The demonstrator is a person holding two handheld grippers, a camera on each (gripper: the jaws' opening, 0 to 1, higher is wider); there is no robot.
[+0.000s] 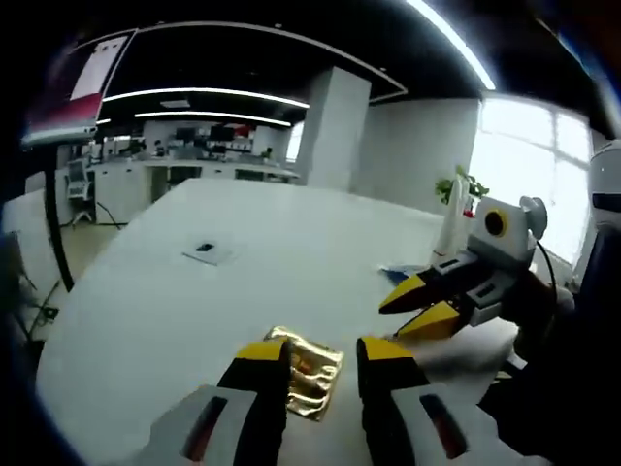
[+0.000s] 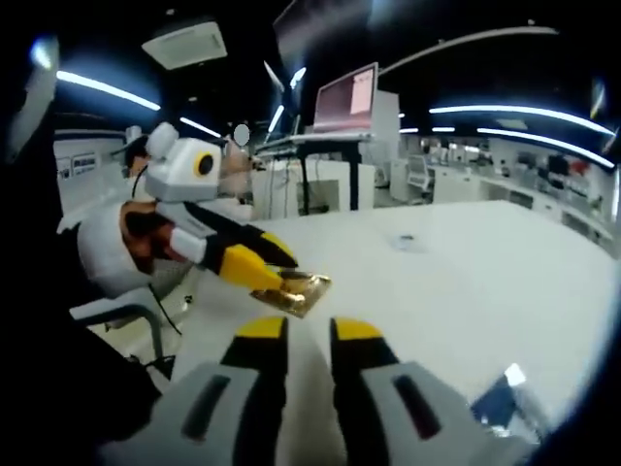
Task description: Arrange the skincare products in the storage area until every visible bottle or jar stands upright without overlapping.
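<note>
A crumpled gold foil packet point(image 1: 309, 381) lies on the white table point(image 1: 243, 291), partly between the yellow tips of my left gripper point(image 1: 322, 357), which stands open around it. In the right gripper view the same gold packet point(image 2: 299, 289) sits at the tip of the left gripper point(image 2: 270, 266), close to the table's near edge. My right gripper point(image 2: 309, 332) hovers just short of the packet, its jaws a little apart with nothing between them. From the left gripper view the right gripper point(image 1: 396, 318) reaches in from the right, above the table.
A small dark item point(image 1: 206, 249) rests mid-table on a paper. A blue packet point(image 2: 505, 393) lies near the right gripper. A potted plant point(image 1: 461, 189) stands at the table's far side. A laptop on a stand point(image 2: 344, 97) and a person's seated body point(image 2: 116, 252) are beside the table.
</note>
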